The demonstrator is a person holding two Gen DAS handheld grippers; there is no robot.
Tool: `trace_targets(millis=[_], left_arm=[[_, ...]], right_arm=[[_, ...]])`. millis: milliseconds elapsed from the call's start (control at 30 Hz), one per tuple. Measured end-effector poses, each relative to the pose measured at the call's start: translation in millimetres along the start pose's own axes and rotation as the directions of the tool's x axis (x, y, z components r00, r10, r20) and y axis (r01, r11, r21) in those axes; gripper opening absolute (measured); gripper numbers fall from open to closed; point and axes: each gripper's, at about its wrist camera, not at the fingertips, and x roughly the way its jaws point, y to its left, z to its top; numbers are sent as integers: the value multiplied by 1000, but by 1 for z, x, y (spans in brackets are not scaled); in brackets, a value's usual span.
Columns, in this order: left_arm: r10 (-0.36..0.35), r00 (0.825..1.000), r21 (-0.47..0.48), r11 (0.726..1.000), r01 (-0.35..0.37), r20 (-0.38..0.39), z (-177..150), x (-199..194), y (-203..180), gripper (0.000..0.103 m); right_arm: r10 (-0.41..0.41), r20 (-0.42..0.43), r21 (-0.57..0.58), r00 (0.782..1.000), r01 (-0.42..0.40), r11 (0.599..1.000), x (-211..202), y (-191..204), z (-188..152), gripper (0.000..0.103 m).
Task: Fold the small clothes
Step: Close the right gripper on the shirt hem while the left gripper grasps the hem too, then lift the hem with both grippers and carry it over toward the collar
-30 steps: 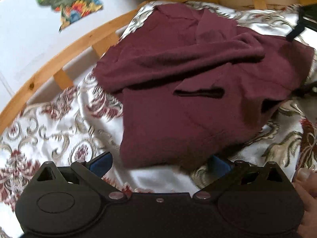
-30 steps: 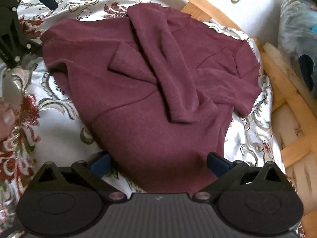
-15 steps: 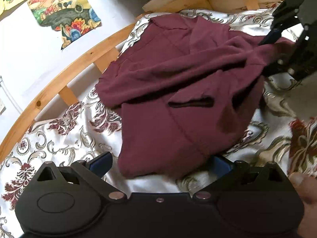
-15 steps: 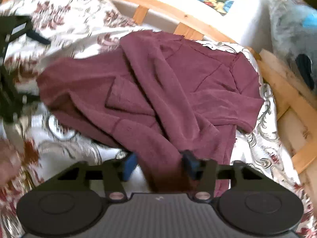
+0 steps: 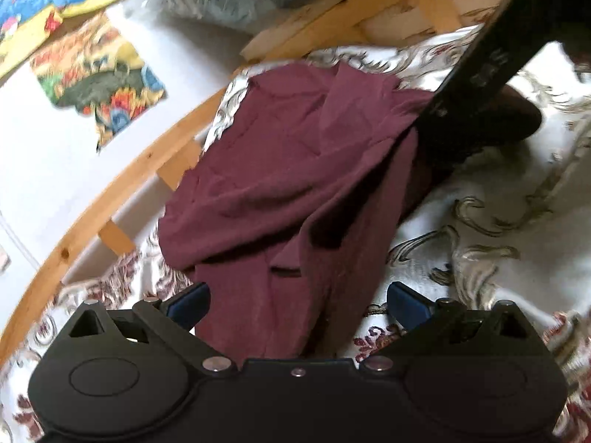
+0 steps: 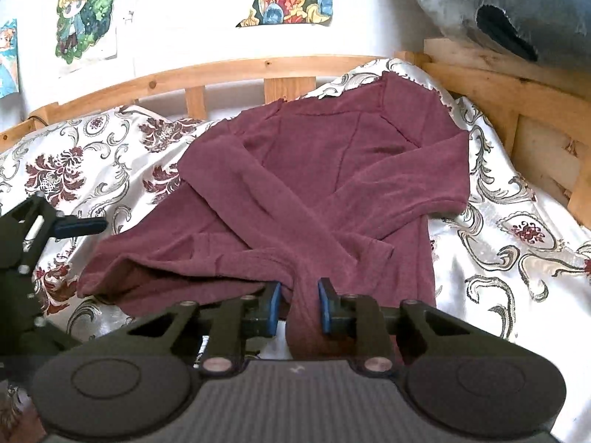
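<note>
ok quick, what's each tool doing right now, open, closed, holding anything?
Left tool: open, top lies between its fingers, ungripped.
Right tool: just closed on the top's hem.

Each wrist camera sits close behind its own jaws, angled down and forward. Both views share the garment (image 5: 295, 184) on the bed (image 6: 517, 229), seen from different sides; each shows the other gripper.

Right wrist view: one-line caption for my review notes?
Right hand-held gripper pinching the maroon sweater's hem on a floral bedspread, left hand-held gripper open alongside.
</note>
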Motion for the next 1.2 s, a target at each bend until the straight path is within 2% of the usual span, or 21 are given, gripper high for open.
trace_targets(millis=[133, 167, 267, 333, 400, 433, 467, 500, 567, 667, 733, 767, 800, 933, 1000, 1067, 1200], left_arm=[[1, 999, -60, 998, -3, -39, -1, 13, 12, 102], [15, 999, -72, 997, -18, -46, -1, 15, 17, 98], [34, 996, -84, 996, -41, -77, -1, 15, 32, 73], [61, 996, -103, 992, -67, -65, -3, 7, 45, 62], [64, 997, -116, 991, -69, -46, -7, -3, 56, 45], [45, 998, -128, 991, -50, -40, -9, -6, 61, 40], [3, 999, -146, 989, -8, -34, -11, -9, 65, 24], [-60, 998, -169, 984, 54, -30, -13, -10, 70, 17], [-78, 996, -174, 982, 70, -39, -15, -8, 71, 15], [-71, 997, -188, 980, 62, -42, -12, -7, 74, 14], [-73, 997, -214, 975, 62, -41, -7, -4, 78, 13], [-73, 996, -223, 973, 62, -42, -4, -2, 80, 12], [-74, 996, -231, 971, 62, -45, -1, 0, 82, 12], [-88, 995, -263, 962, 71, -54, 9, 5, 90, 10], [-103, 993, -273, 958, 84, -56, 12, 6, 91, 9], [-109, 992, -268, 959, 90, -56, 13, 6, 90, 8], [-104, 993, -267, 960, 84, -59, 12, 4, 90, 8]], right_arm=[[0, 11, 20, 1000, 0, 1000, -5, 2, -1, 25], [-4, 11, 21, 1000, 3, 1000, -4, 2, -1, 25], [-12, 11, 14, 1000, 12, 1000, -5, 3, -1, 25], [-20, 11, 3, 1000, 20, 1000, -7, 4, -2, 25], [-21, 10, -1, 1000, 21, 1000, -9, 6, -2, 25], [-20, 9, -4, 1000, 20, 1000, -10, 6, -2, 25], [-21, 7, -13, 1000, 21, 1000, -12, 8, -3, 25], [-27, 3, -30, 1000, 27, 999, -12, 10, -3, 25], [-58, -15, -81, 998, 57, 995, -12, 17, -5, 29], [-115, -24, -180, 993, 108, 978, -11, 30, -11, 42], [-129, -30, -223, 991, 119, 967, -9, 37, -13, 58], [-127, -31, -232, 991, 117, 966, -8, 39, -15, 62], [-117, -35, -240, 992, 105, 965, -7, 41, -15, 71], [-90, -58, -300, 994, 69, 951, -1, 52, -20, 87], [-103, -66, -346, 993, 74, 935, 4, 61, -25, 89], [-151, -66, -411, 986, 111, 905, 11, 71, -29, 89], [-269, -17, -566, 963, 213, 797, 24, 87, -40, 87]])
